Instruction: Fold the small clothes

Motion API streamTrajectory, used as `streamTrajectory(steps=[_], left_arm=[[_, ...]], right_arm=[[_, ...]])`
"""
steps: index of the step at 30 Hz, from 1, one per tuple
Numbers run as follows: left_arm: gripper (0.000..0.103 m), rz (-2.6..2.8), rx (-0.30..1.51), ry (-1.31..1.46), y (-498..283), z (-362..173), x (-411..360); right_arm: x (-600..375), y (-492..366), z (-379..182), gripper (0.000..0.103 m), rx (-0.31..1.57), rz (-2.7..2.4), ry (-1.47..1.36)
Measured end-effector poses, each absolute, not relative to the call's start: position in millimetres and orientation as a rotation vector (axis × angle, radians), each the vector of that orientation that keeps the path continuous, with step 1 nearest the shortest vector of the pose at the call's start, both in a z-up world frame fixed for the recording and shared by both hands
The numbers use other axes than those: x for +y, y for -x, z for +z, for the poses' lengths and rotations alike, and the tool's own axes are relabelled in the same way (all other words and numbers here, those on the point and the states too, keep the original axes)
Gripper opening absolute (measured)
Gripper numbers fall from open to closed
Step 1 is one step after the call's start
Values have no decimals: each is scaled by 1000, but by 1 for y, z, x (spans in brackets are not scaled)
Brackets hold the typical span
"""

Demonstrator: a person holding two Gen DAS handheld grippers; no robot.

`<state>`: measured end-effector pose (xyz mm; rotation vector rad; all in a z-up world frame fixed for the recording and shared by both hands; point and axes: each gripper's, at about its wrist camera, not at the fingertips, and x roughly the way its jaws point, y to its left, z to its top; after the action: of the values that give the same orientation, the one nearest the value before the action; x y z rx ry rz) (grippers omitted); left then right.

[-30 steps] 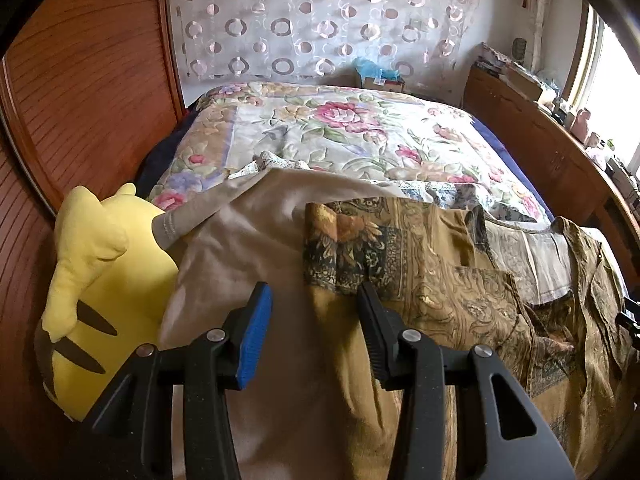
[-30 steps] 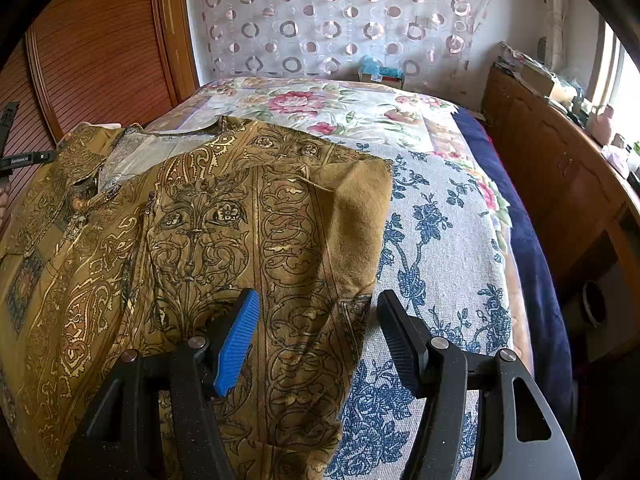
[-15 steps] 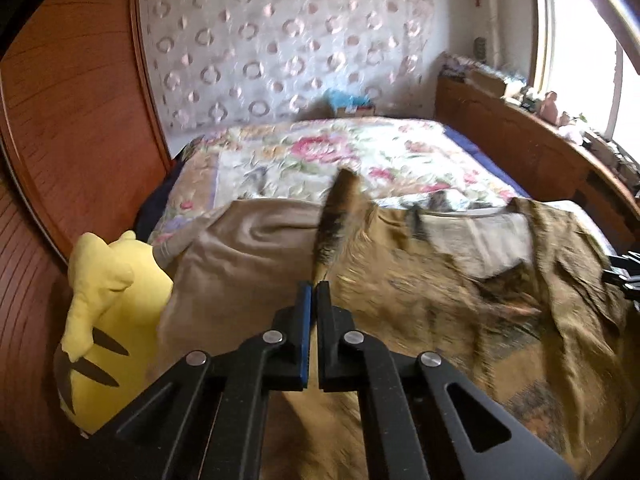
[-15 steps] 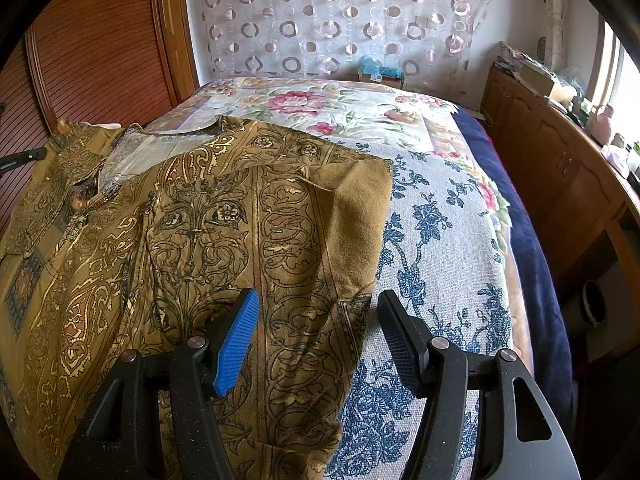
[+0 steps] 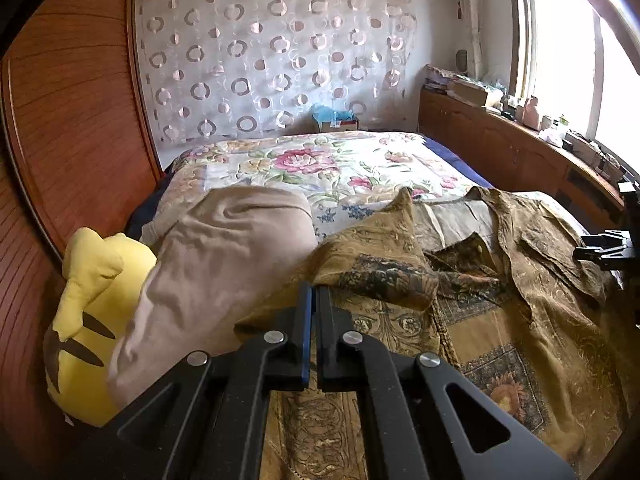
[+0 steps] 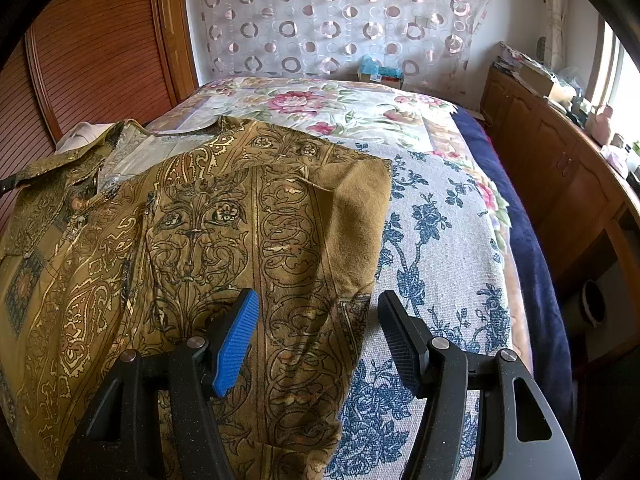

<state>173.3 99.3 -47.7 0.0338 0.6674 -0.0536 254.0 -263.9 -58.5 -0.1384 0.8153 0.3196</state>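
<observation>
An olive-gold patterned shirt [image 5: 500, 320] lies spread on the bed, collar toward the headboard. My left gripper [image 5: 314, 294] is shut on its left sleeve [image 5: 376, 256], which is raised and draped rightward over the shirt's body. In the right wrist view the same shirt [image 6: 200, 220] lies flat. My right gripper [image 6: 318, 312] hovers open over the shirt's right sleeve [image 6: 312, 272], with the cloth below its fingers and not pinched. The right gripper [image 5: 604, 246] also shows at the right edge of the left wrist view.
A beige garment [image 5: 224, 260] and a yellow plush toy [image 5: 88, 312] lie left of the shirt by the wooden wardrobe [image 5: 60, 120]. A blue-flowered cloth [image 6: 440, 240] and a floral bedspread [image 5: 320, 160] cover the bed. A wooden cabinet [image 6: 560, 168] runs along the right.
My left gripper closed on the left sleeve, lifted it and carried it to the right over the shirt. The right gripper stayed open in the same place.
</observation>
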Motion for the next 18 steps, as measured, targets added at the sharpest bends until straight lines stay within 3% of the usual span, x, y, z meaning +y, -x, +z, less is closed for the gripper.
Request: streamTrajectory(steps=[12, 15, 16, 17, 18], left_arm=[[2, -43, 644, -43, -183, -37, 99], [2, -45, 627, -32, -178, -33, 101], [2, -45, 618, -25, -174, -31, 103], [2, -45, 611, -19, -171, -29, 104], [2, -43, 602, -14, -166, -26, 106]], right_arm=[[-269, -335, -49, 64, 897, 262, 77], [-261, -342, -49, 45, 894, 253, 110], [-256, -341, -47, 21, 893, 279, 111], [-252, -338, -46, 5, 897, 299, 118], [-247, -334, -45, 5, 892, 320, 131]])
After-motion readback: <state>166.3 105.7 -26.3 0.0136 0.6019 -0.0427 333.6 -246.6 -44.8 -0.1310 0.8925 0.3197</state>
